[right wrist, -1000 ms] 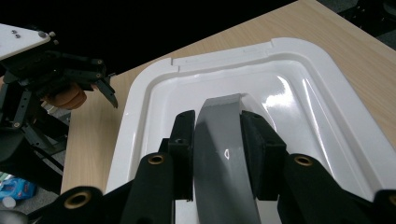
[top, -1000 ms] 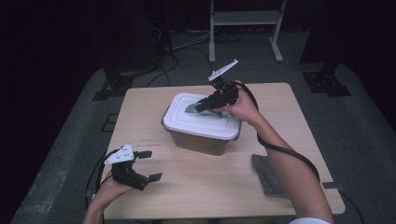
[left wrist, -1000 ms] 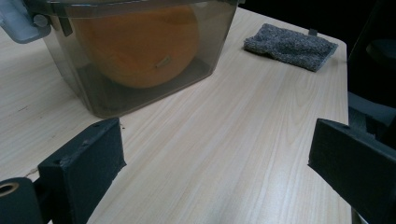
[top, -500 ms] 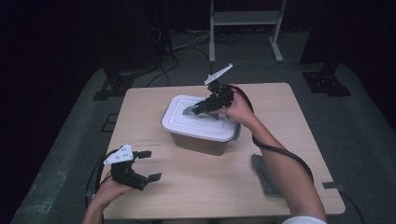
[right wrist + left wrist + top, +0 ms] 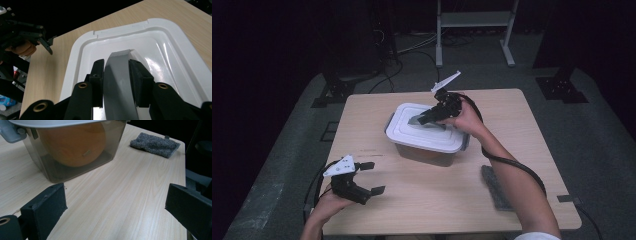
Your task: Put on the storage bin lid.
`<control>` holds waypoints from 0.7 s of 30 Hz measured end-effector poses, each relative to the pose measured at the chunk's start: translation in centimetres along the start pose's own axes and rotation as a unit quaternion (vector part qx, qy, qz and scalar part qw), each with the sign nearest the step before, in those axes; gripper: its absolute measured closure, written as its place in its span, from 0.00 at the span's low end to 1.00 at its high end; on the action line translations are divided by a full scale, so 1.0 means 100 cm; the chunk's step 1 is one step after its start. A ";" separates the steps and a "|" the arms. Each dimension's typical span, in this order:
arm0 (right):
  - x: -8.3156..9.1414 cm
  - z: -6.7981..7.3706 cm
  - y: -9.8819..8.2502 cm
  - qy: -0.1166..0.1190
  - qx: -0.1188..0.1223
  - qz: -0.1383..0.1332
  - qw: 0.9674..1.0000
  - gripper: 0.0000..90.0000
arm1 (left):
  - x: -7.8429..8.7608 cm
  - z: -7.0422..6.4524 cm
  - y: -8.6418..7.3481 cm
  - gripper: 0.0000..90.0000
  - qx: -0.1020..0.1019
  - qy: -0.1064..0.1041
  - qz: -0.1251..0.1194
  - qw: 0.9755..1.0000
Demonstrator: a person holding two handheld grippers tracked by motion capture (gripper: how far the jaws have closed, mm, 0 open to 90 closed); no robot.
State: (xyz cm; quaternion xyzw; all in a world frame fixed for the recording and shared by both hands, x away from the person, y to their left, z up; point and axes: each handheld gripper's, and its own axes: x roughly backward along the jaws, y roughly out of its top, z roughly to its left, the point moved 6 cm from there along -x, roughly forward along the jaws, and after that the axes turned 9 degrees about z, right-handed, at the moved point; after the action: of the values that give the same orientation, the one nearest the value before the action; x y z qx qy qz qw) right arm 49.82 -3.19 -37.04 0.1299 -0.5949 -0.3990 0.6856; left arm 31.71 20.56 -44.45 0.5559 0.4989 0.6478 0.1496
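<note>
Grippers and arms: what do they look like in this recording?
Both the left gripper and the right gripper are black, with two blocky padded jaws, brass-coloured pivot rivets and a pale three-cornered plate on top. Black cables trail from each. The person wears a white short sleeve.

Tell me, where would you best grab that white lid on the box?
By the grey handle that arches up from the middle of the white lid. Come from above, one jaw on each flat side: it is the one raised, narrow part. The right gripper already pinches it that way.

Orange thing (image 5: 75, 143) in tub (image 5: 110, 147): blurred thru wall, maybe fruit.
</note>
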 end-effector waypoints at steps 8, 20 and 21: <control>-0.001 0.001 -0.002 0.012 -0.006 -0.006 1.000 0.64 | 0.002 0.001 0.000 0.03 0.003 0.000 -0.002 1.000; 0.028 0.010 -0.009 0.012 -0.011 -0.046 0.999 0.50 | 0.001 -0.003 0.003 0.03 0.000 -0.002 -0.006 1.000; 0.032 0.010 -0.012 0.013 -0.013 -0.050 0.999 0.50 | 0.000 -0.003 0.003 0.03 -0.001 -0.002 -0.006 1.000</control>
State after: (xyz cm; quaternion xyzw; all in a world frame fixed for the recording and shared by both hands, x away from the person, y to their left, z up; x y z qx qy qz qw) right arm 48.34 -5.88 -35.30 0.1555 -0.5734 -0.4389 0.6741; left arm 31.54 20.31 -44.18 0.5543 0.5016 0.6458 0.1551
